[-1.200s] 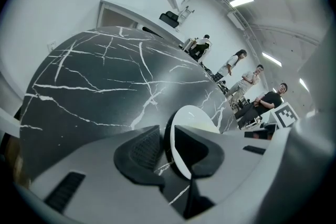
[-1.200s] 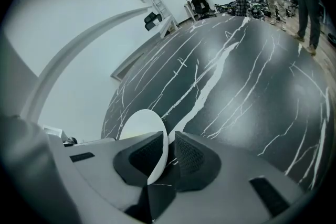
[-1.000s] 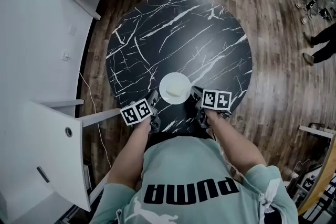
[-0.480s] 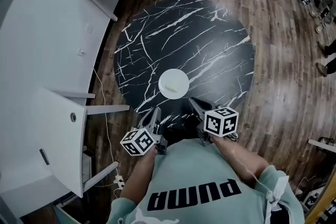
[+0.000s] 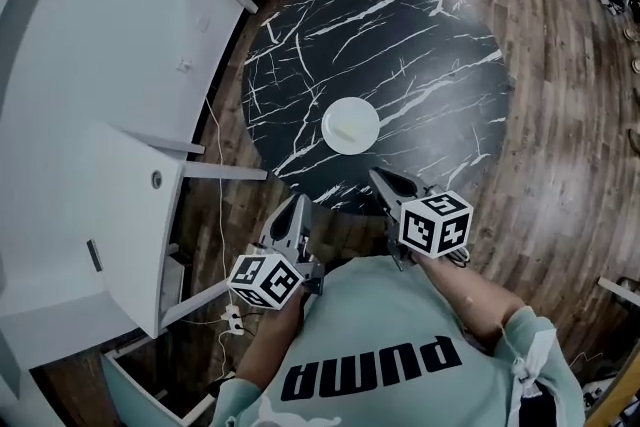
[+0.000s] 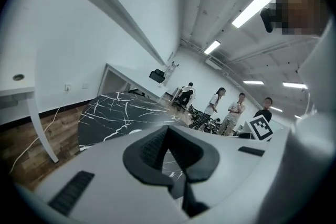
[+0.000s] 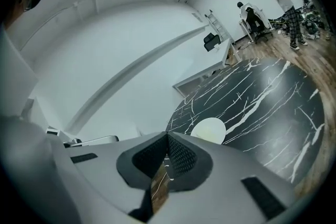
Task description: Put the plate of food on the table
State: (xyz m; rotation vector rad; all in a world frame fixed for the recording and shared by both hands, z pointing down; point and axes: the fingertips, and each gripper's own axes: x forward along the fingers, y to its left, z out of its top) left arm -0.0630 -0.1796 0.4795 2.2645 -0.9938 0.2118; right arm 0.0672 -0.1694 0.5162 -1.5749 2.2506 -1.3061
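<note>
Dark wooden floor (image 5: 560, 145), white walls (image 5: 95, 25)

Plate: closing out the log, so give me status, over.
Left gripper shut, empty; right gripper shut, empty; both clear of the plate. Plate flat on the table, near its front edge. Nothing in the way.

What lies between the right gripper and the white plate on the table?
Only bare black marble of the table. In the head view, the stretch from the right gripper to the plate holds no other thing.

White plate (image 5: 350, 126) flat on black marble table (image 5: 420, 45), near edge.
</note>
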